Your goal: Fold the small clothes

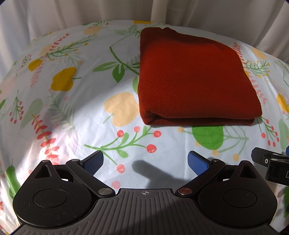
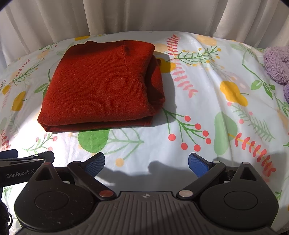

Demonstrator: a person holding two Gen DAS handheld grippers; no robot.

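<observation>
A rust-red knit garment [image 1: 191, 79] lies folded into a neat rectangle on the floral tablecloth [image 1: 72, 117]. It also shows in the right wrist view [image 2: 101, 86], left of centre, with layered folds along its right edge. My left gripper [image 1: 145, 162] is open and empty, held back from the garment's near edge. My right gripper [image 2: 146, 162] is open and empty, also short of the garment and to its right. Each gripper's body shows at the edge of the other's view.
A purple fluffy garment [image 2: 276, 63] lies at the far right of the table. White curtains [image 2: 144, 16] hang behind the table's far edge. The tablecloth [image 2: 207, 101] is wrinkled to the right of the red garment.
</observation>
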